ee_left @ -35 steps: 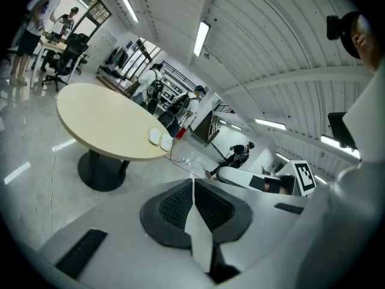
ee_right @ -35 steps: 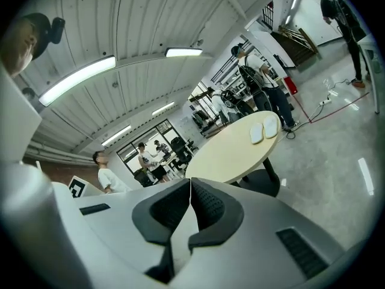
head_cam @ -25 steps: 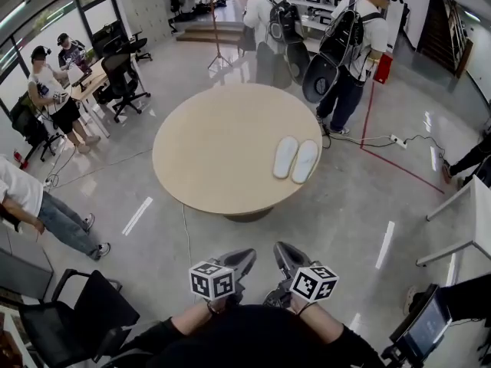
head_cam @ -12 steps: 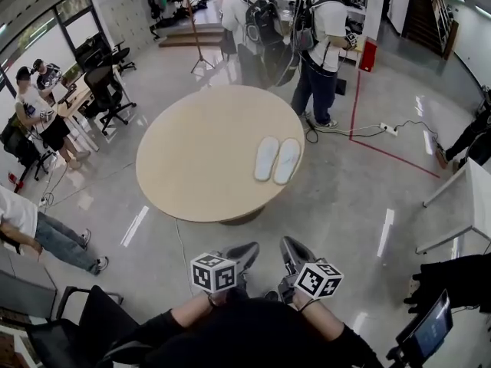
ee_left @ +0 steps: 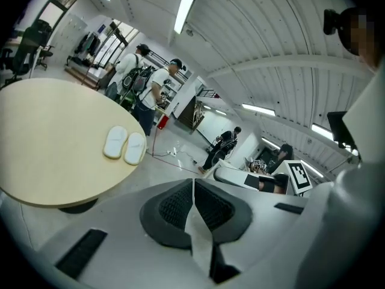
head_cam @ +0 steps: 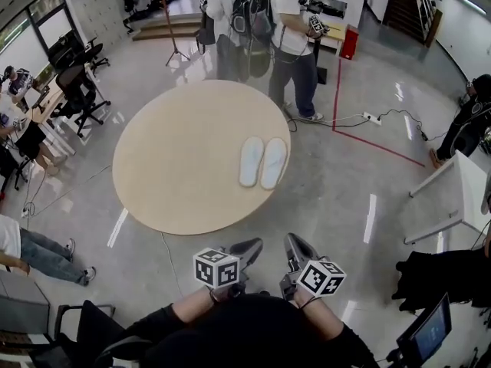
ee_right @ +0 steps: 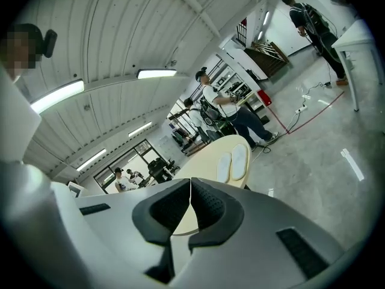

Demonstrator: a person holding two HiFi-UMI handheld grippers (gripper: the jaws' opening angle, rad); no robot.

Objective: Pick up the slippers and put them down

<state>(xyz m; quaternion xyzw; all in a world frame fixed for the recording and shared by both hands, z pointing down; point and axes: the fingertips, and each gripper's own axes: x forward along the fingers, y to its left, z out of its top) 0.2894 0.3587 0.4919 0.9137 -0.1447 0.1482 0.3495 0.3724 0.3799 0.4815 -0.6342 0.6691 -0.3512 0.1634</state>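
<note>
The two white slippers (head_cam: 262, 162) are lying side by side, touching each other, on the round tabletop (head_cam: 169, 152). They are sitting near its edge, on the right side in the head view.

The person is holding both tools low in front of the body, well apart from the tabletop, with bare floor (head_cam: 330, 205) lying in between. The left tool (head_cam: 247, 248) is clenched tight with nothing in it, and its own view is showing the two dark pads (ee_left: 174, 206) pressing together. The right tool (head_cam: 294, 248) is clenched the same way and is carrying nothing too. Both are pointing toward the tabletop, and the slippers are showing small and far off in each tool's view.

So the pick-up is not starting yet. The step in hand looks like getting close enough to reach.

I think the next move is calling for the person to come right up to the tabletop edge nearest the slippers. Then the tools are going to need opening wide, since shut pads cannot take anything. Each tool could be taking one slipper, pinching it at a thin side edge or at the heel. The slippers look soft and flat, so a pad may be needing to slide low along the wood to get under.

Two people with backpacks (head_cam: 253, 14) are standing just past the far side, and a cable (head_cam: 368, 117) is lying on the floor there. So the near side is looking like the safer way in.
</note>
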